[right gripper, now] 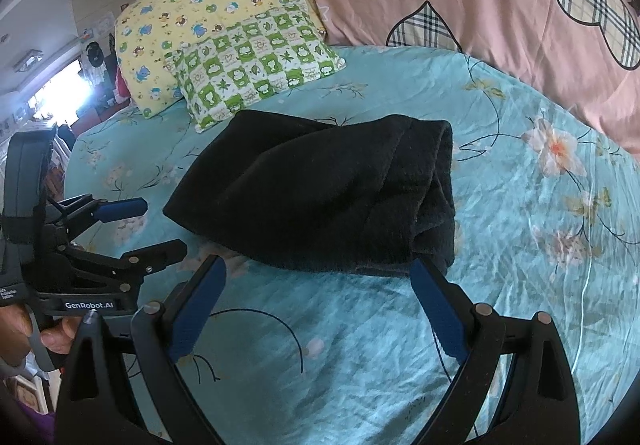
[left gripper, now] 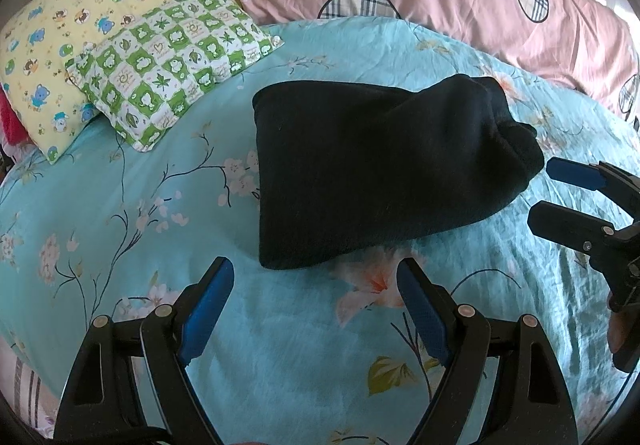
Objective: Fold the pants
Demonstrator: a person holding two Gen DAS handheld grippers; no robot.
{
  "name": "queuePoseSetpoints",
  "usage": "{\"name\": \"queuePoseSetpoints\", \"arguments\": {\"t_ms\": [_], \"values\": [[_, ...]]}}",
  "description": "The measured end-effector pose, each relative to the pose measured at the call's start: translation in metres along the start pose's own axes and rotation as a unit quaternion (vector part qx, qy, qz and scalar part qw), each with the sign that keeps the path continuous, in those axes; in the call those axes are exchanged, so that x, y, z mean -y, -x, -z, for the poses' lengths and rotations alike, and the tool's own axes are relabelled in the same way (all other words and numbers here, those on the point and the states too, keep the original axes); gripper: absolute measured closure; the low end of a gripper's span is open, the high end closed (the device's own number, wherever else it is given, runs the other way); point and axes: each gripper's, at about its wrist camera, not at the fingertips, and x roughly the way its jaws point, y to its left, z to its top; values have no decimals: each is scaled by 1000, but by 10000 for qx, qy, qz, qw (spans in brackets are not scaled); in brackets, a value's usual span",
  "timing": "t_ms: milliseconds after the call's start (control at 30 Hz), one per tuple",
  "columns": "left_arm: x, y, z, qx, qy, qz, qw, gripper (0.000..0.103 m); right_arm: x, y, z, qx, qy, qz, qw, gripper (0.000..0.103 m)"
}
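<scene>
Left hand-held gripper [left gripper: 314,309] hovering wide, empty, near folded black pants [left gripper: 380,169] lying on bed [left gripper: 280,365]; right hand-held gripper [right gripper: 318,309] gaping wide, empty.

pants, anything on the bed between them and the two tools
Nothing visible. Only bare sheet lies between the left tool and the folded pants, and the right tool sits open just short of their near edge.

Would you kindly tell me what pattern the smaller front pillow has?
The small front pillow has a green-and-white checkered cartoon print, clearest in the left wrist view.
</scene>
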Motion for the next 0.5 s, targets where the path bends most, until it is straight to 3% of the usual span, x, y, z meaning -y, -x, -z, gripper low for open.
{"name": "queuePoseSetpoints", "arguments": {"t_ms": [500], "values": [[-1, 7, -6, 114, 71, 26, 9999, 19, 0, 1, -4, 39, 17, -21, 10000, 9]]}}
